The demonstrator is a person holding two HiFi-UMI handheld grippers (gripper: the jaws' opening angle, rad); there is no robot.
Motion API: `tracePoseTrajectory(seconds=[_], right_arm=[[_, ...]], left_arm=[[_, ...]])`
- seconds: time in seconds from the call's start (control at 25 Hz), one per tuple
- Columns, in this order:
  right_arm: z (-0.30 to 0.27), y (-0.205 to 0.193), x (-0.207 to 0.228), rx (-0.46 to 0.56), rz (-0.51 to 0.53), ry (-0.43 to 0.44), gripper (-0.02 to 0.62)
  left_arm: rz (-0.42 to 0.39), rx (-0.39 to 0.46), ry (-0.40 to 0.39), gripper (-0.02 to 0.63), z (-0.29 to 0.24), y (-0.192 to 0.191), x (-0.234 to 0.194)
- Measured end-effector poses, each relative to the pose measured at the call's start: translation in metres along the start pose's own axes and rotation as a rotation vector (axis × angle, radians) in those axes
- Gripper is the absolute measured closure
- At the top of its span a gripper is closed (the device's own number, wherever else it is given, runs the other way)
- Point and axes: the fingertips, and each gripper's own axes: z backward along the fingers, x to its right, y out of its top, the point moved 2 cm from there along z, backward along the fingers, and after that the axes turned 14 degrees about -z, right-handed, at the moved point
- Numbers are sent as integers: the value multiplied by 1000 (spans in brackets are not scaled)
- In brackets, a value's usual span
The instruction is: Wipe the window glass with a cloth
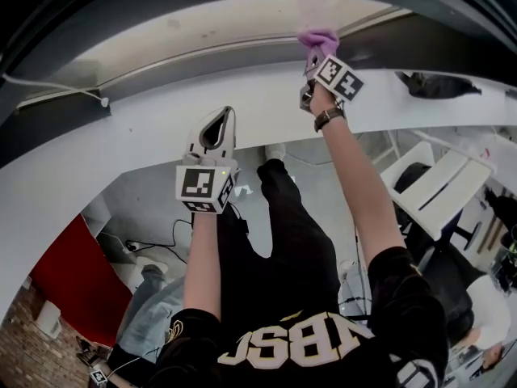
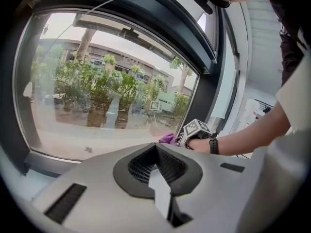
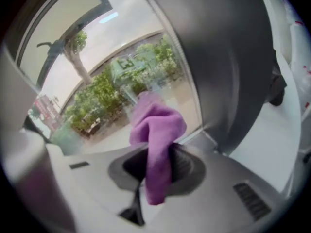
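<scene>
Right gripper [image 3: 154,165] clamped on purple cloth [image 3: 158,125]. Cloth bunches ahead of its jaws, apparently touching window glass [image 3: 97,91]; view blurred. Left gripper [image 2: 158,165]: jaws together, empty, short of the glass.

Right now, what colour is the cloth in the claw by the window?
The cloth is purple. It shows best in the right gripper view.

A soft purple cloth [image 3: 155,135], crumpled into a bunch, is clamped in the right hand-held gripper [image 3: 154,168], its rounded top at the window glass [image 3: 112,81] near the pane's lower right corner, beside the dark frame [image 3: 228,57].
</scene>
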Motion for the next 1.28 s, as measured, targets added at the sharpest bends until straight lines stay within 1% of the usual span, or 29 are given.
tracePoseTrajectory(seconds=[0.08,0.2,0.4,0.56,0.64,0.76,0.88,0.96,1.04,1.08,1.16,1.28], right_arm=[[-4,-38,-23,-63,39,37,525],[-12,-111,-74,-182,122,108,526],[-19,-247,-187,-353,319,270,526],[-27,-347,-280,-420,501,423,525],[-34,-388,-323,-446,521,475,525],[-47,-447,-382,-508,484,539,525],[-65,-496,-417,-551,449,586,526],[-78,-502,-427,-554,422,596,526],[-86,-484,-426,-532,366,581,526],[-88,-470,-418,-517,330,562,526],[-90,-435,-389,-484,280,502,525],[-85,-373,-319,-433,288,399,525]], left_arm=[[10,0,17,593,10,-3,-12],[27,-7,64,593,38,-12,-43],[33,-30,165,593,104,-35,-114],[36,-50,235,593,158,-60,-176],[47,-56,264,593,184,-70,-203],[77,-51,310,592,220,-87,-238],[88,-75,357,593,254,-108,-258],[106,-82,391,593,268,-116,-265],[153,-70,403,592,274,-122,-262],[170,-71,393,593,273,-125,-257],[179,-88,357,592,263,-131,-244],[218,-70,296,593,231,-128,-220]])
